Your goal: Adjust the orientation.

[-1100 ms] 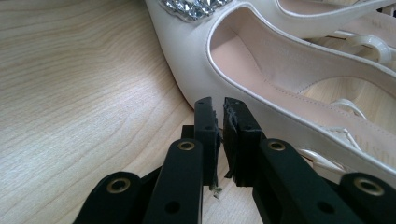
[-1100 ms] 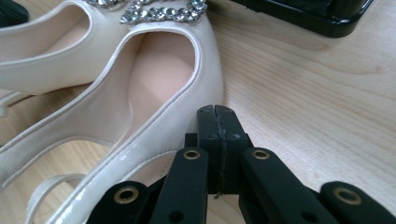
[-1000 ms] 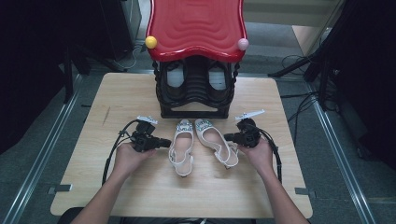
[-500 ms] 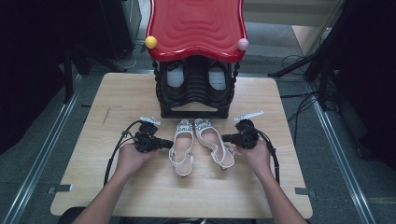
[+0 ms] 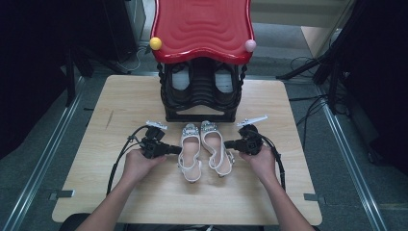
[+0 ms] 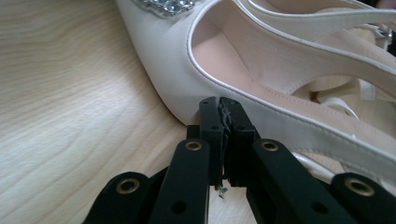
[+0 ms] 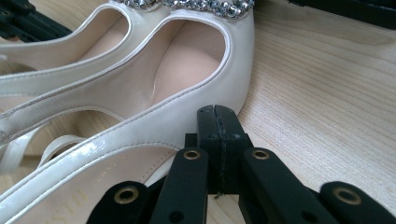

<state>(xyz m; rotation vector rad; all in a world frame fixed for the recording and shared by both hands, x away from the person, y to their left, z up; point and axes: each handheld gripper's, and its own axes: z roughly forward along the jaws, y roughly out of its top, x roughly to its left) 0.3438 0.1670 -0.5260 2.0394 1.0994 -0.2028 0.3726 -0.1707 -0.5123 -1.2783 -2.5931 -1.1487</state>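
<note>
As the 2 claws are being moved inward, change: the left gripper (image 5: 174, 150) and right gripper (image 5: 230, 143) are being brought closer together than 1 s ago, and the splayed pair is being squeezed parallel.
Meaning: the pair is probably being lined up for racking.
Left claw: fully closed, empty, being pressed against the left shoe (image 5: 190, 154).
Right claw: likewise closed, empty, being pressed against the right shoe (image 5: 215, 151).
Shoes: being kept on the table (image 5: 134, 101), toes near the rack (image 5: 199, 103).
Rack: 1 dark pair (image 5: 180, 79) is being stored inside.
</note>
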